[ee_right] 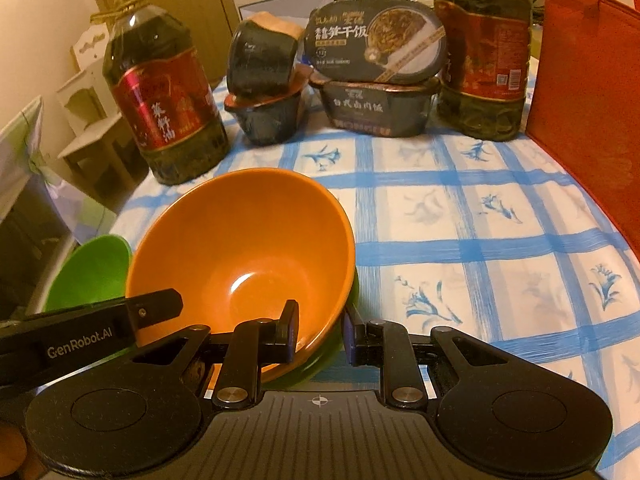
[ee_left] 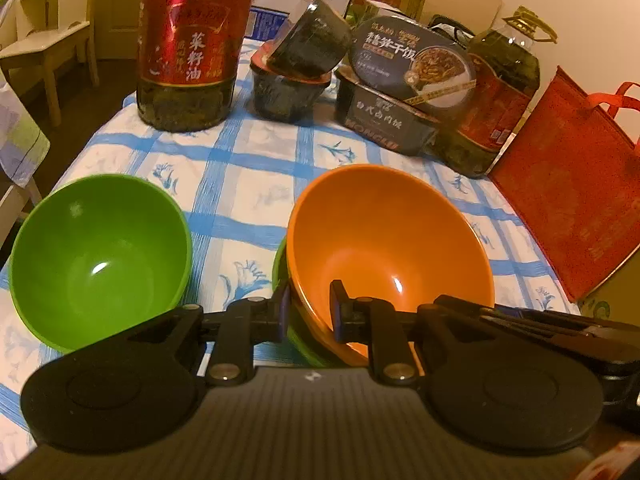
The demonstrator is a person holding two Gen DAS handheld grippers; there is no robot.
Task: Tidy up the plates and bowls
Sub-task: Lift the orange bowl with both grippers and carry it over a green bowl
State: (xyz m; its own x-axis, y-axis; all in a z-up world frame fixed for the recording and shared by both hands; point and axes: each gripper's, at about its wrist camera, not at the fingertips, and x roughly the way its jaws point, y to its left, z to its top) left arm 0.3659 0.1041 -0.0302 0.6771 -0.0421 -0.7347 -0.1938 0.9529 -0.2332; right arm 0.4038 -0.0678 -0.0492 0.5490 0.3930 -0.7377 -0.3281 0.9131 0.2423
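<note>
The orange bowl (ee_left: 390, 248) sits tilted at centre frame, nested in a green bowl (ee_right: 344, 344) seen only as an edge beneath it. A second green bowl (ee_left: 100, 258) stands apart at lower left. Both the left gripper (ee_left: 310, 308) and the right gripper (ee_right: 320, 332) straddle the orange rim, jaws partly open; grip unconfirmed. Step: seating the stack. Next: release and withdraw.

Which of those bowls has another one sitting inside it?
The green bowl under the orange bowl; only its rim shows. The other green bowl stands alone, empty.
</note>
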